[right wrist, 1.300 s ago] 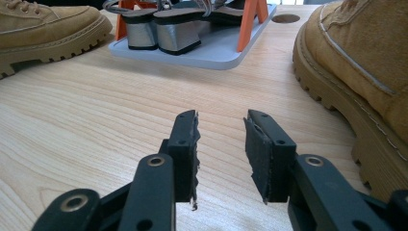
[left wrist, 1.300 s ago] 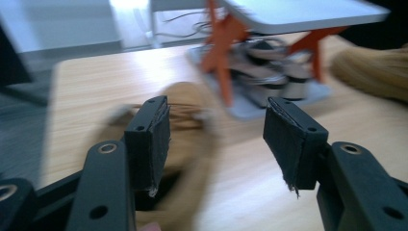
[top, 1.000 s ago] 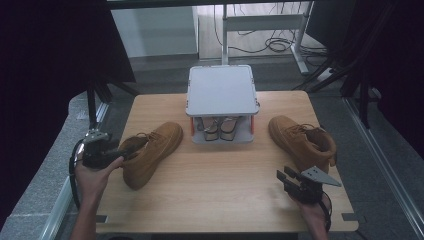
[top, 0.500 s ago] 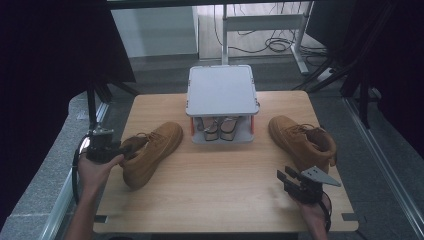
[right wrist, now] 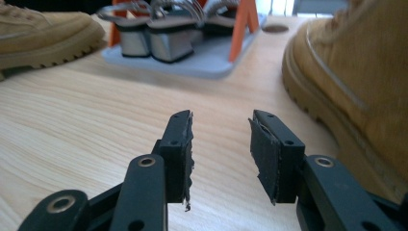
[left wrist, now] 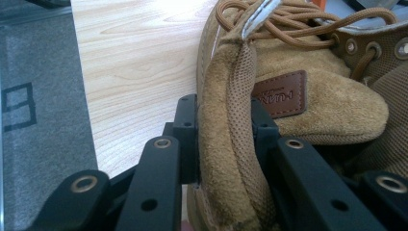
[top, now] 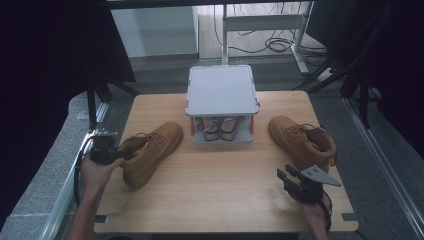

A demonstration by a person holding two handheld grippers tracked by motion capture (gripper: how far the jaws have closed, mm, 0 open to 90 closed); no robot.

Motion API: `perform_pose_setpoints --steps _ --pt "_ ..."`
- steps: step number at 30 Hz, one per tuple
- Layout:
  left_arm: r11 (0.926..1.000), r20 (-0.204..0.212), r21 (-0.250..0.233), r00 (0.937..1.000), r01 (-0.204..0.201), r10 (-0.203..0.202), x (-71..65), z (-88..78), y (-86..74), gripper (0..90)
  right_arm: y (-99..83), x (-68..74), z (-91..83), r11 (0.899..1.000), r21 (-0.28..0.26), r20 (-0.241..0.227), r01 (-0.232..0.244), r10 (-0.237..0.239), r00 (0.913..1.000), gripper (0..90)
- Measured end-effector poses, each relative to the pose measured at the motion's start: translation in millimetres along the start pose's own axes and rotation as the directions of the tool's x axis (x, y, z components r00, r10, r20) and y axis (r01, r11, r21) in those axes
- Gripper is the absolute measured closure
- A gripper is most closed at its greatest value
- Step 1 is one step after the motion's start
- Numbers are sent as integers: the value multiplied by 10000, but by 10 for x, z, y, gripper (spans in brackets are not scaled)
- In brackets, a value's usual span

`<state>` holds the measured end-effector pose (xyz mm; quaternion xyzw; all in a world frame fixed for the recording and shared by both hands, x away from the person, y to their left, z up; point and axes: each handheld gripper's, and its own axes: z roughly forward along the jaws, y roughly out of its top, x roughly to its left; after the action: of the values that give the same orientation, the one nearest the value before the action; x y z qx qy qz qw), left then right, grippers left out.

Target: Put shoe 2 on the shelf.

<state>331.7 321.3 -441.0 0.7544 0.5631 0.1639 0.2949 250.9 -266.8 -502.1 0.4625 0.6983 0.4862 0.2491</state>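
On the wooden desk [top: 220,175] a grey two-tier rack [top: 222,90] stands at the far middle, and serves as the landmark here; a pair of heeled sandals [top: 220,126] sits on its lower shelf, under the flat top plate. Left of the rack and nearer the person lies the left boot [top: 150,152], tan suede, its toe pointing toward the rack and its heel toward the desk's left edge; the left tongs [top: 122,154] have just been closing on it, and in the left gripper view both pads press on the padded collar [left wrist: 231,144] at the back of the boot, which stands pinched between them beside the brown leather label [left wrist: 280,94]. Right of the rack rests the right boot [top: 302,141], sole down; the right tongs [top: 284,176] hover just in front of it on the near side, partly open with nothing between the pads, the boot's sole just beside them in the right gripper view.
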Motion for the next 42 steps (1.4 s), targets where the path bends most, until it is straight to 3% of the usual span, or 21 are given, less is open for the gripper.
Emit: perform_pose_setpoints --steps 7,9,12,18,23,28,42 --pt "9998 87 -129 9999 124 -123 11 1 -14 727 431 16 -212 9960 -858 -446 238 -278 9986 579" --pt "9998 135 -157 9998 152 -150 18 2 -17 727 596 -39 -277 9950 -949 -223 312 -334 9992 560" --pt "9995 186 -223 9996 221 -217 23 3 -26 728 860 -188 -363 9960 -881 66 129 -124 9999 484" --pt "9996 84 -246 9998 155 -153 4 3 -27 730 1239 -641 -339 9997 118 654 -205 197 9977 408" --pt "9994 144 -277 9997 224 -220 18 6 -30 729 1281 -997 -250 9967 648 1272 -494 409 9910 414" --pt "9995 107 -261 9998 195 -193 11 4 -29 729 1215 -1193 -157 9902 1149 1529 -792 611 9864 420" --pt "9994 133 -284 9997 216 -212 11 6 -30 727 1122 -1299 -126 9823 1690 1703 -812 520 9840 451"
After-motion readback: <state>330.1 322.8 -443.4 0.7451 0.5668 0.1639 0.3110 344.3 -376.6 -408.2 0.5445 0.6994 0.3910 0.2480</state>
